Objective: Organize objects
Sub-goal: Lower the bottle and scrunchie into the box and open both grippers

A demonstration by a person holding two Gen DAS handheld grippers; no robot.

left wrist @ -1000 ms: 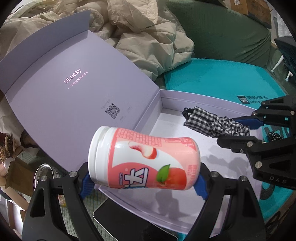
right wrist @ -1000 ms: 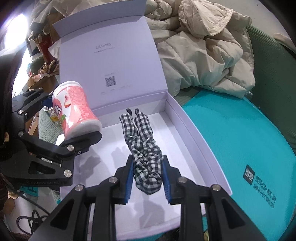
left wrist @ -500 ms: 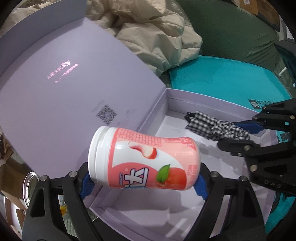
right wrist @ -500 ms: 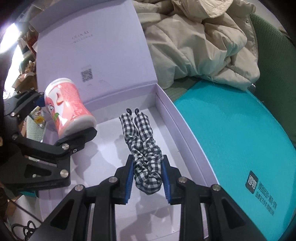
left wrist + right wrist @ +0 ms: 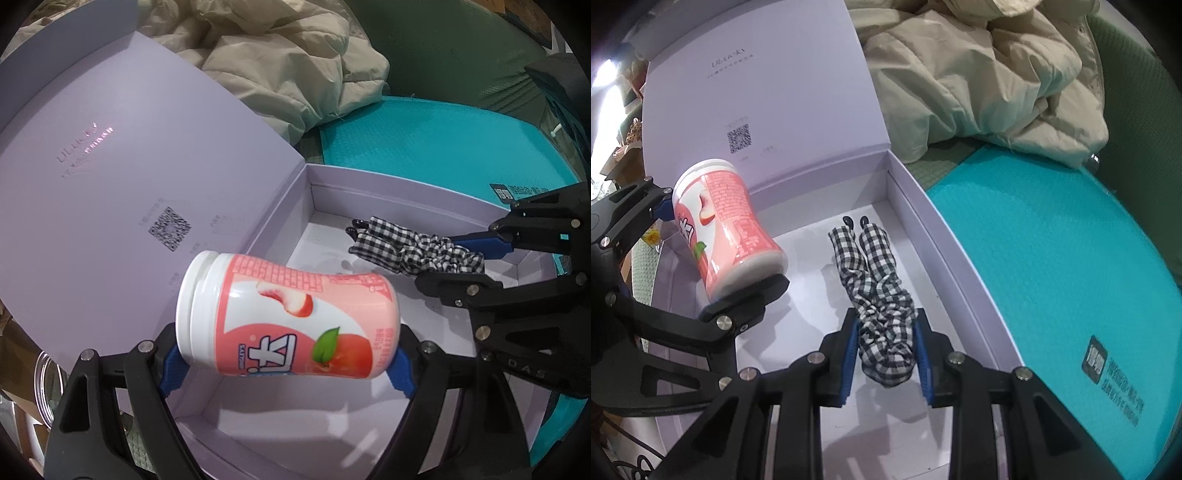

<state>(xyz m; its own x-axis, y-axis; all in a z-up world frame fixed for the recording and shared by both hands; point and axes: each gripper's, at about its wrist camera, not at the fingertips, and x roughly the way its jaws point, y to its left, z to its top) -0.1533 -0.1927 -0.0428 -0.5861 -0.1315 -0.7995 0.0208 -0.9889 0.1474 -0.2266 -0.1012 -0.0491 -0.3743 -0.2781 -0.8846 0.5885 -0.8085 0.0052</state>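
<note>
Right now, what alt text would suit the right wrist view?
The right gripper clamps a black-and-white checked scrunchie over an open lilac box. Beside it, the left gripper grips a pink peach-print jar.

Beige padded coat (image 5: 990, 74) heaped on green upholstered seat (image 5: 461, 55), teal mat (image 5: 1052, 240) in front, bright glare at left edge (image 5: 605, 74)

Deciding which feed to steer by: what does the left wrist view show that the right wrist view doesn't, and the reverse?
Left wrist only: the peach picture on the pink bottle face-on, both left tongs pads clamping its ends, and a glass jar outside the box.

Right wrist only: the right tongs shut on the checked scrunchie, and most of the beige jacket.

Both: the open lilac box, teal mat, both held items over the box.
</note>
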